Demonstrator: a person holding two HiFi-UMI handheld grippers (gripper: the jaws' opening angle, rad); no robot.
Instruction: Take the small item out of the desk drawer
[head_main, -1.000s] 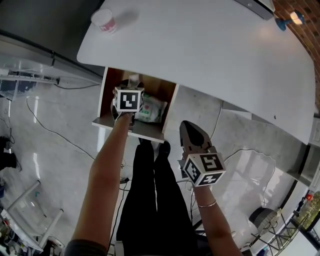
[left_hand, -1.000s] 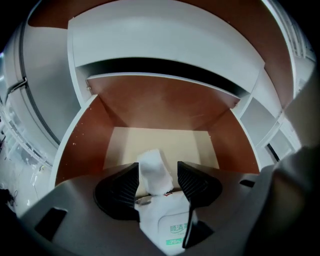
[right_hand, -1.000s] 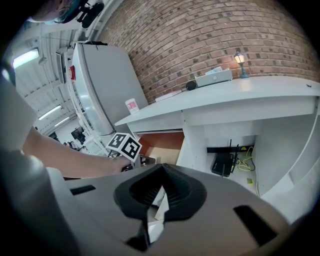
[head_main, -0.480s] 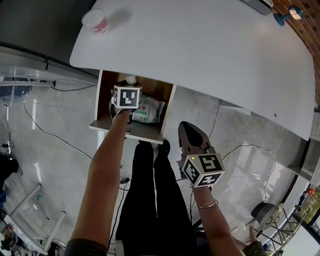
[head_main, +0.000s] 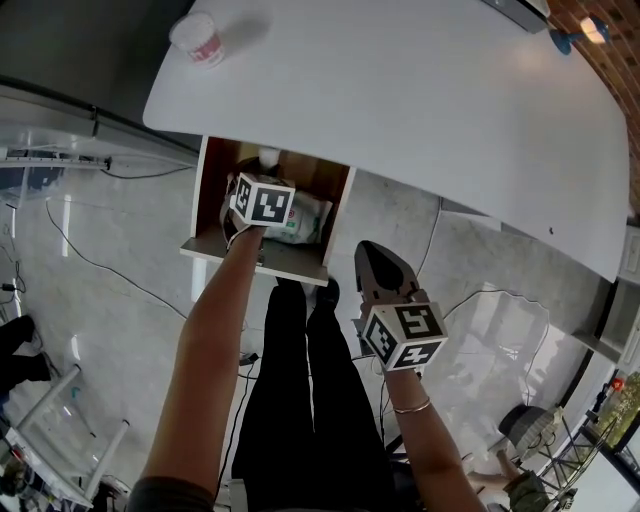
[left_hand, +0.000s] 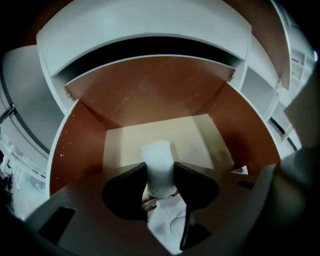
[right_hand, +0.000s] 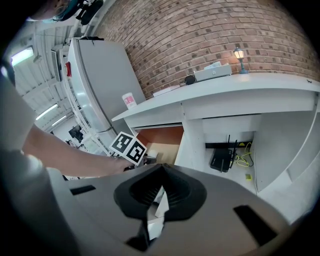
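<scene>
Overhead, a large white desk (head_main: 420, 110) filled the upper part of the head view, with a pink-and-white cup (head_main: 197, 40) near its far left corner. Below the desk's near edge a brown-lined drawer (head_main: 290, 262) stood pulled out toward the person. A green-and-white packet (head_main: 305, 218) lay on the right side of it. The person's left arm reached down into the drawer, so the left gripper (left_hand: 159, 172) was the nearer tool by far. The right gripper (head_main: 376, 252) hung outside the drawer, off its right front corner and well apart from the contents, with its jaws pressed together on nothing. The item (left_hand: 157, 155), a small white cylinder, stood upright near the back of the drawer on the left, with its long axis vertical. In the left gripper view it rose straight ahead, directly between the two dark jaws. Those jaws were closing on it, one on each side and right at its walls, though no firm squeeze could be made out. The grasp therefore looked to be the step in hand, and the item had not left the drawer floor. Once the item was pinched, the likely move was a lift up and back toward the person, keeping clear of the desk's overhanging edge above.
</scene>
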